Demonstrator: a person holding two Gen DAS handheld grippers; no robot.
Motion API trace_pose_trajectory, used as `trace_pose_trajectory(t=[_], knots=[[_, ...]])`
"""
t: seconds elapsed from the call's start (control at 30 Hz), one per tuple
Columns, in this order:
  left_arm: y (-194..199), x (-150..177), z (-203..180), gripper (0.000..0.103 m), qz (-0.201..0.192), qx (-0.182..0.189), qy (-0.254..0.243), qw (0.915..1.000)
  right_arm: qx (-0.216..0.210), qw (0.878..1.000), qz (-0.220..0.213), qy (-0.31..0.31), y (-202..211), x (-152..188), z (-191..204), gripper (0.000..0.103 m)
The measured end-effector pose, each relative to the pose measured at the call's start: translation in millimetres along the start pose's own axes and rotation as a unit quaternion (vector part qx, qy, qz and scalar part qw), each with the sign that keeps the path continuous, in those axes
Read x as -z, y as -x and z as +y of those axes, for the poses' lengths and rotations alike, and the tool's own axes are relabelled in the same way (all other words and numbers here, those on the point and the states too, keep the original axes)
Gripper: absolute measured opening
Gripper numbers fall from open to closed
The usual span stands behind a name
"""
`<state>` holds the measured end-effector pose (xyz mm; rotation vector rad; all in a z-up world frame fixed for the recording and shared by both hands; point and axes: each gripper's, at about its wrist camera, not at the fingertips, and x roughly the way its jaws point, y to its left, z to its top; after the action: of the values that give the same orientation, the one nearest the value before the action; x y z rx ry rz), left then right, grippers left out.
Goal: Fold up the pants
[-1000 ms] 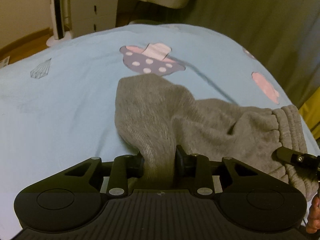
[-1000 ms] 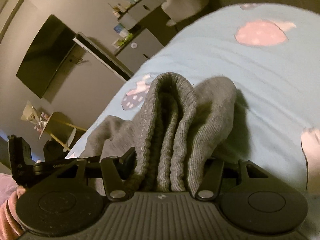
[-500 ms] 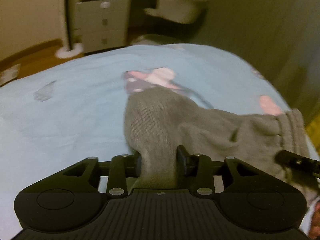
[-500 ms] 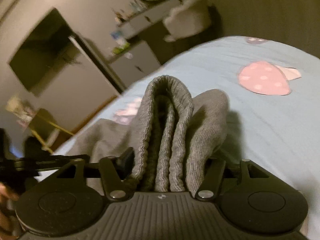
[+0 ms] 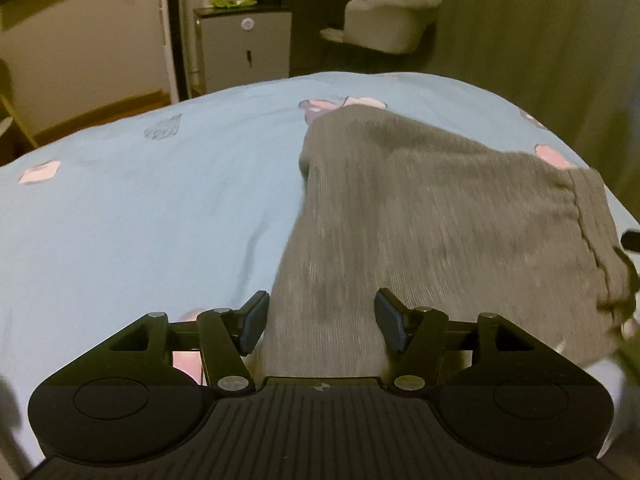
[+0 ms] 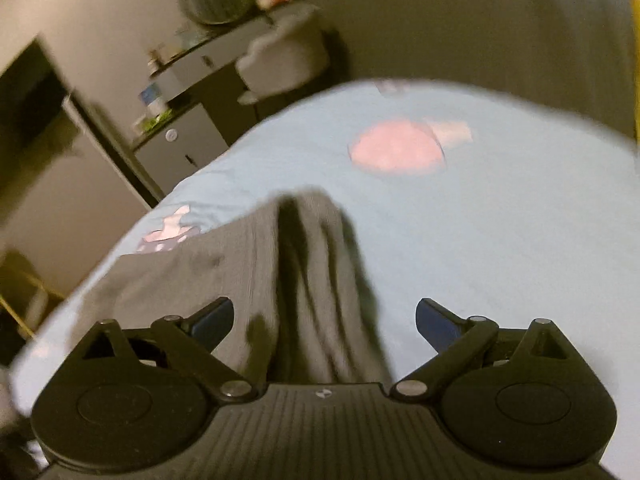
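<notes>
Two wrist fisheyes angled down, close over pants (image 5: 420, 220) on bed (image 5: 140, 208), sharing both

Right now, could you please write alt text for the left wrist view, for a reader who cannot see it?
The left gripper, its jaws just opened, no longer pinches the grey pants, though a fold of them lies between its fingers. The pants lie on a light blue bedsheet with pink prints. Behind stand a grey cabinet and a pale chair.

The pants (image 5: 420, 216) are grey ribbed knit cloth, matt and soft. The bed (image 5: 140, 208) wears smooth, matt light-blue cotton-like sheeting. Each gripper (image 5: 322, 322) is matt black plastic with small shiny metal pins.
</notes>
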<state>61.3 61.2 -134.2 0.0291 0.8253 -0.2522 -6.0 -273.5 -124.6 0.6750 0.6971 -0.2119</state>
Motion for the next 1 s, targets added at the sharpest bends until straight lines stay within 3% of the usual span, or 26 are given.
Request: trace_pose_trajectory(t=[0.13,0.2,0.33,0.6,0.8,0.9,1.0], knots=[[-2.3,9.7,-13.6,0.067,-0.008,-0.027,-0.041,0.9988,-0.016,0.999,0.027,-0.042,1.2,29.9,-12.4,0.098],[-5.7,6.8,-18.5,0.068,-0.003,-0.037,-0.049,0.9981,0.002,0.999,0.031,-0.023,-3.9,34.2,-8.0,0.098],[-14.8,8.5,-21.9,0.074,0.004,-0.046,-0.06,0.9972,0.046,0.996,0.003,0.073,-8.4,39.8,3.2,0.099],[-0.2,15.7,-12.9,0.078,0.007,-0.051,-0.023,0.9984,0.048,0.995,-0.011,0.084,4.6,46.1,4.6,0.099],[9.6,21.2,-22.8,0.082,-0.008,-0.071,-0.038,0.9967,0.075,0.988,-0.015,0.131,3.7,52.4,18.5,0.099],[14.4,28.2,-28.9,0.084,-0.014,-0.083,-0.054,0.995,0.128,0.98,-0.015,0.154,4.0,56.0,25.7,0.099],[18.1,35.2,-32.3,0.086,-0.019,-0.083,-0.07,0.9939,0.122,0.981,-0.02,0.151,10.7,57.0,24.1,0.099]])
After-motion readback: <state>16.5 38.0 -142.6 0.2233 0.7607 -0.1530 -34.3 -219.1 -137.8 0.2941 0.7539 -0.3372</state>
